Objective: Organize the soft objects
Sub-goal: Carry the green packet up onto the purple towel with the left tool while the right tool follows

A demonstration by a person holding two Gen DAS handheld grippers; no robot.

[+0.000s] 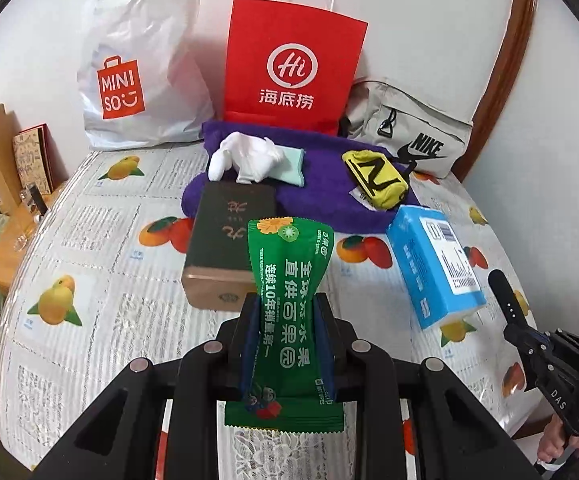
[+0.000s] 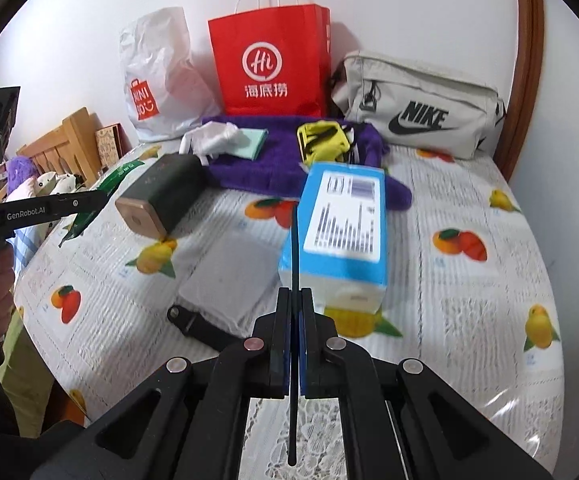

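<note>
My left gripper (image 1: 287, 304) is shut on a green wet-wipes packet (image 1: 287, 292), held above the fruit-print table; it also shows in the right wrist view (image 2: 89, 200). My right gripper (image 2: 295, 294) is shut on a thin black strap (image 2: 295, 248) seen edge-on; its far end (image 1: 503, 292) shows in the left wrist view. A purple towel (image 1: 321, 196) lies at the back with a white glove (image 1: 245, 158), a mint cloth (image 1: 291, 166) and a yellow pouch (image 1: 377, 178) on it. A blue tissue pack (image 1: 435, 264) lies to the right.
A dark box (image 1: 225, 248) lies mid-table. A white MINISO bag (image 1: 141, 64), a red paper bag (image 1: 289, 64) and a grey Nike bag (image 1: 413, 128) stand against the wall. A grey pad (image 2: 229, 280) lies near my right gripper. A wooden headboard (image 2: 65, 140) is at left.
</note>
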